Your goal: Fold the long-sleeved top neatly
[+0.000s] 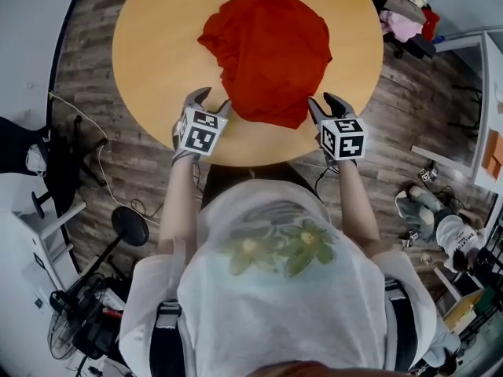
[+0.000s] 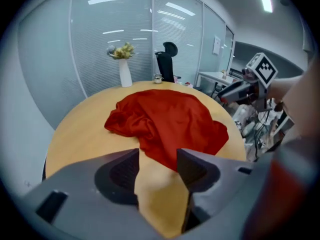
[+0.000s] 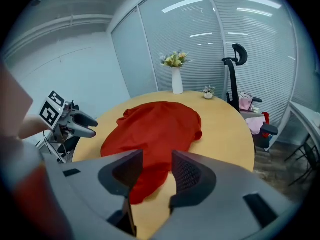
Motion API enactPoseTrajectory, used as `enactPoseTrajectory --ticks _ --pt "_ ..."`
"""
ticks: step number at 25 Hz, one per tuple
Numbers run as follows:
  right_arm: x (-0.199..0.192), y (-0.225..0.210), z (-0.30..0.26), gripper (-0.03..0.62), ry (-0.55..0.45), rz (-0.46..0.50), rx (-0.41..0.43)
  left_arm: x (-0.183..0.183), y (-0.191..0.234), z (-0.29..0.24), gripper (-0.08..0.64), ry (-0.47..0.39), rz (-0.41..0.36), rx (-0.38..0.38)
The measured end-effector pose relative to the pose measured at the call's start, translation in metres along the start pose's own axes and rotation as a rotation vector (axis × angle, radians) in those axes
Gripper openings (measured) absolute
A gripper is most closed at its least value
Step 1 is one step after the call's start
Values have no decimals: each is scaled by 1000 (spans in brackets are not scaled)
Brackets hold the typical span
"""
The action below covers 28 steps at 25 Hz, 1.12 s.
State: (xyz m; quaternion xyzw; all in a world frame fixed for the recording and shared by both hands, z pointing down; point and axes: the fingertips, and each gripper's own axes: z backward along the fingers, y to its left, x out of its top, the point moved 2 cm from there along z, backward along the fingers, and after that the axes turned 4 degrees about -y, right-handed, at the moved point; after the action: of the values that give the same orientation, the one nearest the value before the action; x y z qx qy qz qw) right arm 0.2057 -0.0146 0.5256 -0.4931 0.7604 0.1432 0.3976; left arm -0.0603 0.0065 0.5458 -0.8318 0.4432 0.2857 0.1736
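Red top (image 1: 267, 57) lay crumpled and unfolded on round bench (image 1: 149, 45), near hem toward person. Step judged: approach for first grasp. For good result, pinch near hem at two well-separated points, one per tool, taking single layer only; then lift and spread flat before folding. Pose: left tool (image 1: 214, 100) pitched down just beside hem, jaws apart, nothing gripped. Likewise right tool (image 1: 324, 104), jaws apart, nothing gripped. Forearms extended, roughly parallel.

Crumpled red top (image 1: 267, 57), round table (image 1: 149, 53)
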Motion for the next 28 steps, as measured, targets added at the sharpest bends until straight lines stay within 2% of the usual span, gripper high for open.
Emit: enactPoseTrajectory --ticks 3,7,9,11,15,16,18,21,24,26,28 --pt "-17 5 -5 190 59 15 12 -8 9 -19 233 50 -61 -46" --pt "-56 26 -9 190 225 1 83 -14 17 -49 225 120 -92 -125" --pt "-77 38 -12 190 289 -2 85 -19 19 -61 225 160 -117 -158" --pt "-91 45 -19 190 330 -2 58 -18 26 -69 225 168 -95 -165" --pt "-110 46 -31 186 344 -87 -35 -10 35 -85 211 138 36 -198" --pt "-111 47 -32 140 338 -120 -52 -8 36 -88 190 138 56 -209" --pt "-106 48 -31 83 307 -186 -70 -2 39 -90 35 133 93 -230" --pt "-78 42 -23 71 200 -303 -75 10 43 -87 32 101 166 -277" --pt "-33 27 -11 69 44 -406 -71 35 61 -73 31 9 217 -275" --pt "7 17 -3 69 -47 -404 -81 61 80 -57 31 -78 236 -253" --pt "50 11 7 69 -126 -338 -104 91 98 -34 31 -174 232 -222"
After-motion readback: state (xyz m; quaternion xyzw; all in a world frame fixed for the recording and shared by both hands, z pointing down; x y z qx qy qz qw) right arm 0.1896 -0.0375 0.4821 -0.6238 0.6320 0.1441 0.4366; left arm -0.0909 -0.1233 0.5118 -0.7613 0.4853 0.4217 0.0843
